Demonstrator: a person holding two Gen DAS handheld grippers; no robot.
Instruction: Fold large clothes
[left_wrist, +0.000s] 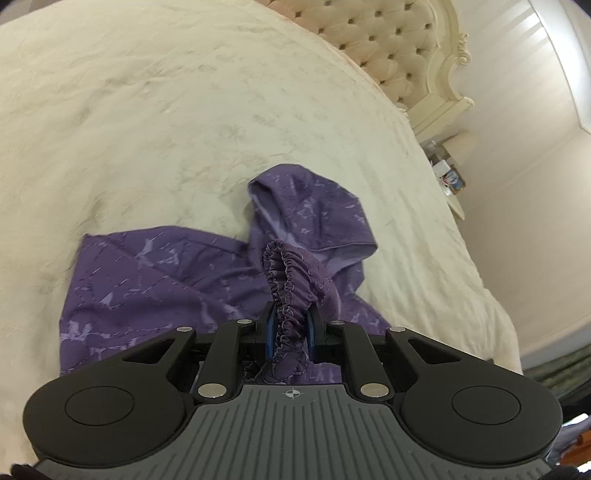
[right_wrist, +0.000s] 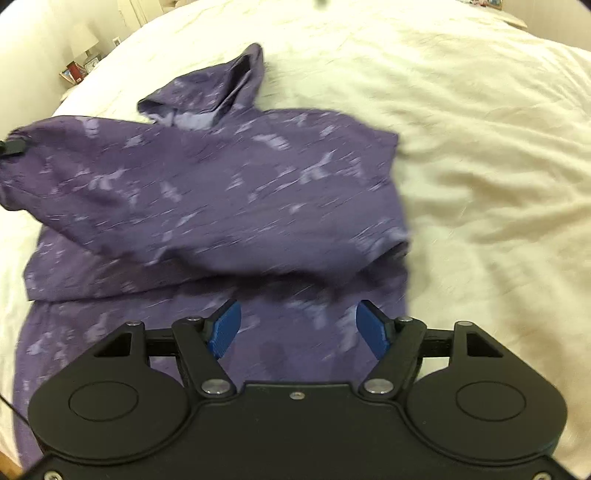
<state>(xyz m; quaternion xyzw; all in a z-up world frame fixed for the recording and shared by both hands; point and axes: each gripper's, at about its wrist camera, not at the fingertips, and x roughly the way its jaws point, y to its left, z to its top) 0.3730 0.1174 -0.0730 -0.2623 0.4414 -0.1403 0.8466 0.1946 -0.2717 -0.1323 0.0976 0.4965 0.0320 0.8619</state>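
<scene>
A purple patterned hoodie (right_wrist: 229, 192) lies on a cream bedspread (right_wrist: 480, 147), its hood (right_wrist: 236, 85) pointing away. In the left wrist view my left gripper (left_wrist: 289, 332) is shut on the hoodie's gathered elastic cuff (left_wrist: 286, 273) and holds the sleeve up over the body (left_wrist: 155, 280), with the hood (left_wrist: 310, 210) beyond. In the right wrist view my right gripper (right_wrist: 299, 328) is open and empty, low over the hoodie's lower part. The held sleeve stretches across the body to the left edge, where the left gripper (right_wrist: 13, 146) shows.
A tufted cream headboard (left_wrist: 399, 48) stands at the bed's far end. Nightstands with small items stand beside the bed (left_wrist: 448, 173) (right_wrist: 79, 68). Wide bare bedspread (left_wrist: 147, 110) lies around the hoodie.
</scene>
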